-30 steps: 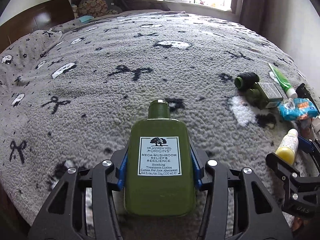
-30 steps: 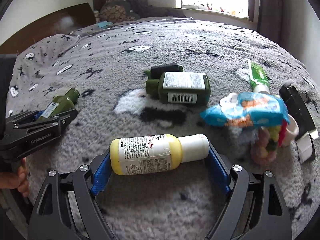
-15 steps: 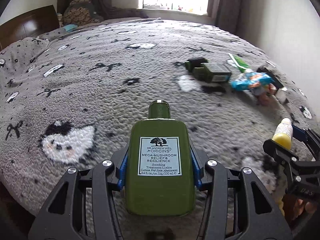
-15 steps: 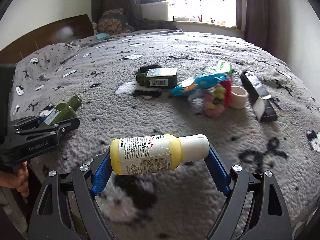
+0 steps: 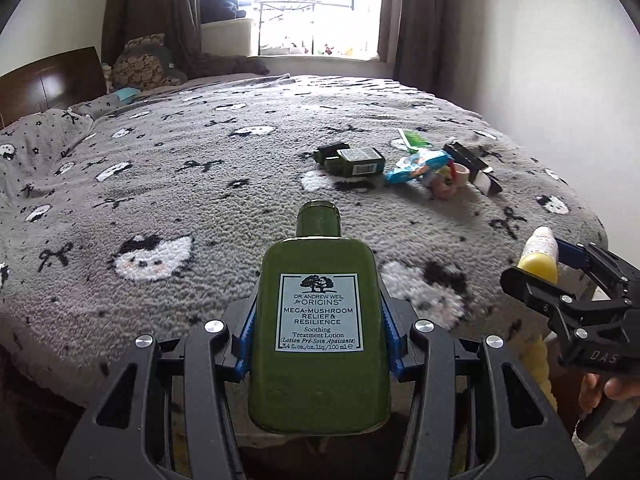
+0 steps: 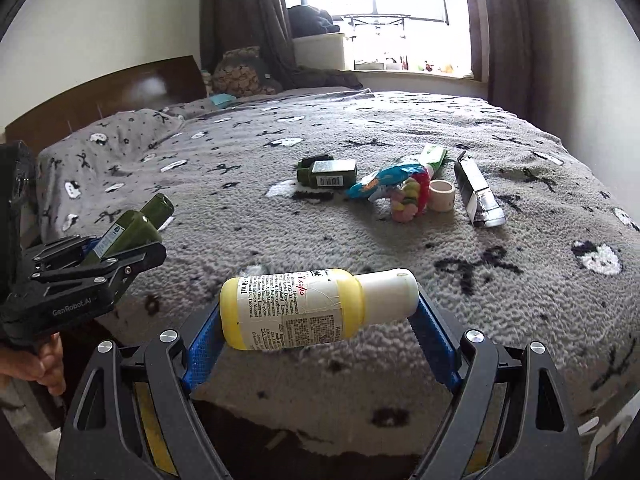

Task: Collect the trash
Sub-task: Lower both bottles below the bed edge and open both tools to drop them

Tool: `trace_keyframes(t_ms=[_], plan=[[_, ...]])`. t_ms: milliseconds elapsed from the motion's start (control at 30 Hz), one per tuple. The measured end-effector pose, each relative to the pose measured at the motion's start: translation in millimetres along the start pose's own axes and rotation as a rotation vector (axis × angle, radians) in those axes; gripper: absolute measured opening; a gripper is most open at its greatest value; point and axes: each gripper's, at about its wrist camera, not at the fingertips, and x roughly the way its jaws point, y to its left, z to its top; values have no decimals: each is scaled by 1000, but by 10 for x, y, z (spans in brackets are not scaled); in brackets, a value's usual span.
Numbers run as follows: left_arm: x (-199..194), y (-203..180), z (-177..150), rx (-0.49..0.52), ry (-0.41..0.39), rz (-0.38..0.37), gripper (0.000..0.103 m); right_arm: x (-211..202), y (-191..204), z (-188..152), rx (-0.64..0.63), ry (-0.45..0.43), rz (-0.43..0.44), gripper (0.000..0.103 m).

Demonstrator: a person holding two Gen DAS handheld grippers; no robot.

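Both grippers had drawn back from the bed over the last second, so that its near edge now showed below their fingers; the pile of remaining litter lay well ahead of them, smaller than before. The left gripper held the green lotion bottle upright between its pads, neck pointing away; the right gripper was clamped end to end on the yellow bottle, lying crosswise with its white cap to the right. Judging from this, two pieces were collected and being carried off; no bin or bag was visible, so its contents could not be told; ahead remained a dark green box, a blue wrapper, a tape roll and a black carton.
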Motion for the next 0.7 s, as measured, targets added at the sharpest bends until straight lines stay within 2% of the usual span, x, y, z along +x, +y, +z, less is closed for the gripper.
trace_keyframes(t_ms=[333,700], plan=[[-216,-123,-527,22,50,-40,47,-167,93,-429,2,54,3,85],[9,-127,-1166,-8,195,-63,47,77,99,-956,75,218,43,85]])
